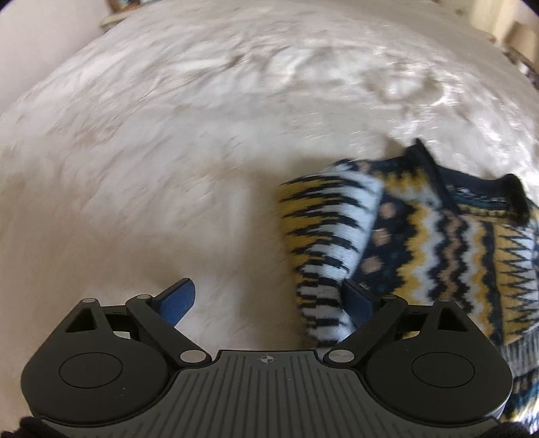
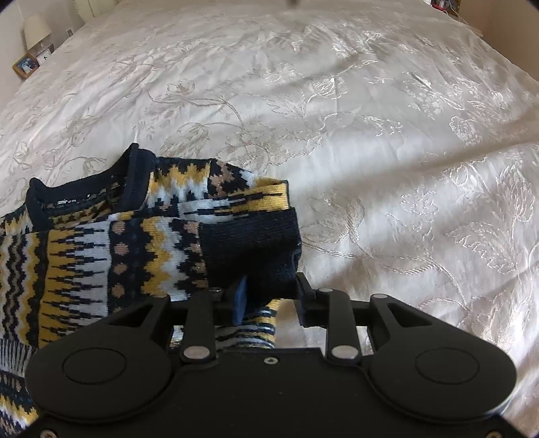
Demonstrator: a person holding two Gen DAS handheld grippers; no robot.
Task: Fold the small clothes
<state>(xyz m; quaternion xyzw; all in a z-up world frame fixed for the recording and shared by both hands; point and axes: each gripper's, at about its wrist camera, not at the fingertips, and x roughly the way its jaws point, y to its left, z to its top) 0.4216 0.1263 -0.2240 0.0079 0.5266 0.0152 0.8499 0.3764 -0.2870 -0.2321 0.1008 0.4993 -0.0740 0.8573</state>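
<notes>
A small knitted sweater (image 1: 438, 236) with navy, yellow and white zigzag bands lies on a white embroidered bedspread (image 1: 168, 134). In the left wrist view it is at the right, one sleeve (image 1: 330, 242) folded over its edge. My left gripper (image 1: 269, 300) is open, its right finger against the sleeve, nothing between the jaws. In the right wrist view the sweater (image 2: 101, 252) lies at the left, navy collar at the far side. My right gripper (image 2: 269, 289) is part closed around the other sleeve's dark navy cuff (image 2: 249, 242), which hides the fingertips.
The bedspread (image 2: 370, 134) stretches far and to the right. A bedside table with a lamp (image 2: 35, 28) and a picture frame (image 2: 25, 65) stands at the far left. The left wrist view is motion-blurred.
</notes>
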